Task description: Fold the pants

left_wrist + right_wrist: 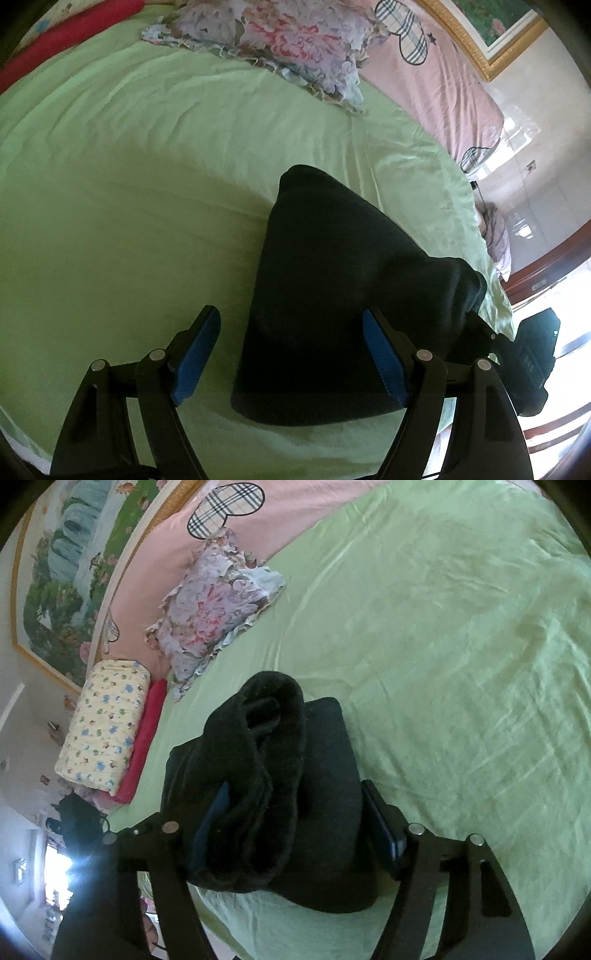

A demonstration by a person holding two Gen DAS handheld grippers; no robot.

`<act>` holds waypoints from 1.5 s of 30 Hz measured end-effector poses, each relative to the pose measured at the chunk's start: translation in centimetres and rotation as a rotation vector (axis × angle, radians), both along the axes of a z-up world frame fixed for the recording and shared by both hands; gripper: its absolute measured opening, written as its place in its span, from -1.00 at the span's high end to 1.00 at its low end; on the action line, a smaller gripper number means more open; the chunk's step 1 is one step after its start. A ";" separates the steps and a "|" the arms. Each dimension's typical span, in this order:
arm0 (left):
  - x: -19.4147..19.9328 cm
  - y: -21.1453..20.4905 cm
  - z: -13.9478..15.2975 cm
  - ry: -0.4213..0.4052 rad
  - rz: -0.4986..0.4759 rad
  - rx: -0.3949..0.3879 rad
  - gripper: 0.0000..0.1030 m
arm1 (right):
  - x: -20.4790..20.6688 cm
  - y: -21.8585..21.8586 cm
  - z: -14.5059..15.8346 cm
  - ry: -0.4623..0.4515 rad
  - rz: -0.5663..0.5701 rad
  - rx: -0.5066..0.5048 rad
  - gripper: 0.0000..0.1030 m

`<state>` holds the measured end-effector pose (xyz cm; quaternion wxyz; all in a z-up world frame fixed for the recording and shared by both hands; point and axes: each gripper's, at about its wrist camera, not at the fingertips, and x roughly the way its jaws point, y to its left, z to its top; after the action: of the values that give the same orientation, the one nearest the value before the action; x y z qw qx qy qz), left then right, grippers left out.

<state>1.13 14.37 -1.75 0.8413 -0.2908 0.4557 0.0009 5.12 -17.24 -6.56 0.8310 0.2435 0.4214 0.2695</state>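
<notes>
Black pants (pixel 332 288) lie folded in a compact block on the green bedsheet (pixel 129 184) near the bed's front edge. My left gripper (pixel 291 347) is open and empty, its blue pads on either side of the near end of the pants, above them. In the right wrist view my right gripper (pixel 295 805) has its jaws wide apart around a thick rolled fold of the pants (pixel 266 775), which lies between the blue pads (pixel 207 823). Whether the pads press the cloth I cannot tell. The right gripper also shows in the left wrist view (pixel 524 354) at the right of the pants.
A floral pillow (pixel 280 40) lies at the head of the bed against a pink headboard cover (pixel 436 74). A spotted yellow quilt (pixel 103 731) on a red blanket (pixel 144 738) sits at the bed's side. The bed edge (pixel 258 923) is just below the pants.
</notes>
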 end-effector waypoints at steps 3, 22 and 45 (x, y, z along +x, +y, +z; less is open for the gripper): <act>0.4 -0.2 -0.2 0.009 -0.002 0.003 -0.55 | -0.1 -0.3 -0.1 -0.010 0.009 0.011 -0.19; 3.2 -3.9 0.1 -0.002 -0.097 0.199 0.07 | 0.1 -1.5 -1.0 -0.005 0.026 0.098 0.06; -1.4 -1.9 4.8 -0.073 -0.025 0.226 0.34 | -1.8 2.2 3.3 -0.125 0.091 0.006 0.17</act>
<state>-0.28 12.50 3.09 0.8848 -0.1882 0.4252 0.0314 3.30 -15.08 -3.25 0.8419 0.2091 0.3784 0.3231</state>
